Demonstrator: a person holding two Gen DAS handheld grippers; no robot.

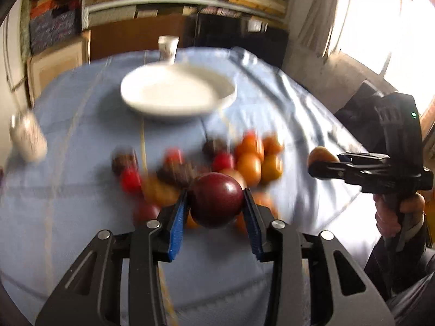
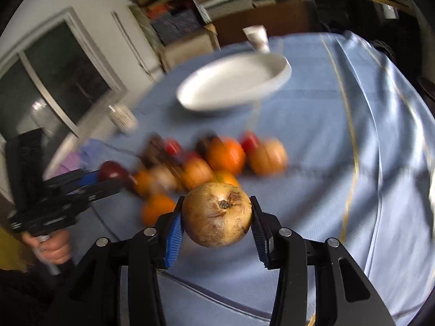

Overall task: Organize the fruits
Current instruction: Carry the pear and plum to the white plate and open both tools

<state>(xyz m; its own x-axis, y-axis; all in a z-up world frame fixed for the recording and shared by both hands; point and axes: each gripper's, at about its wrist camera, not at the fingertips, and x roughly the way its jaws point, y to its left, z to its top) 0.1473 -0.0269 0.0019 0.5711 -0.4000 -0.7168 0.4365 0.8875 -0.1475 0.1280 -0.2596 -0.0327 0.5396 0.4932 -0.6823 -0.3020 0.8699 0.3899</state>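
We are gripping a dark red plum [image 1: 216, 199] in our left gripper [image 1: 216, 203] and a russet yellow-brown apple [image 2: 216, 214] in our right gripper [image 2: 216, 217], both lifted above the blurred fruit pile [image 1: 217, 163] on the blue tablecloth [image 1: 81, 190], short of the white plate [image 1: 176, 92].

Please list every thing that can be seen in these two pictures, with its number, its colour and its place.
dark red fruit: one, dark red, held in the left gripper
yellow-brown fruit: one, yellow-brown with dark spots, held in the right gripper
fruit pile: blurred, count unclear; orange, red, dark brown; on the cloth
plate: one, white, empty, beyond the pile
tablecloth: one, light blue, covers the table
cup: one, white, behind the plate
jar: one, whitish, left edge
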